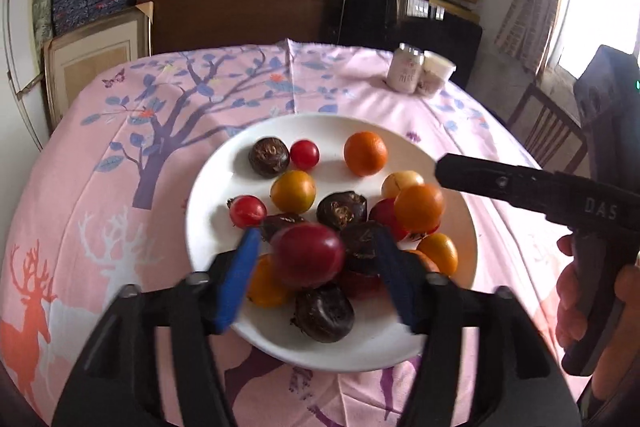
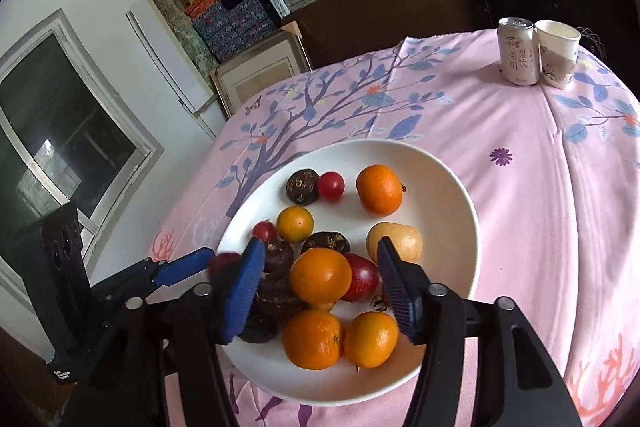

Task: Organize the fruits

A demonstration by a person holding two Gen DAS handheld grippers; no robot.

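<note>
A white plate (image 1: 208, 187) on the pink cloth holds several fruits: oranges, red cherry tomatoes, yellow tomatoes and dark brown water chestnuts. My left gripper (image 1: 314, 253) is open, its blue pads either side of a red plum (image 1: 308, 255) that looks blurred between them, above the plate's near side. My right gripper (image 2: 320, 275) is open around an orange (image 2: 320, 275) on top of the pile in the plate (image 2: 448, 195). The right gripper's body (image 1: 540, 191) shows at the right in the left wrist view. The left gripper's blue finger (image 2: 180, 269) shows at the plate's left edge.
A drink can (image 2: 517, 51) and a paper cup (image 2: 558, 53) stand together at the table's far right. A chair (image 1: 548, 131) stands beyond the right table edge. Shelves with boxes fill the back wall.
</note>
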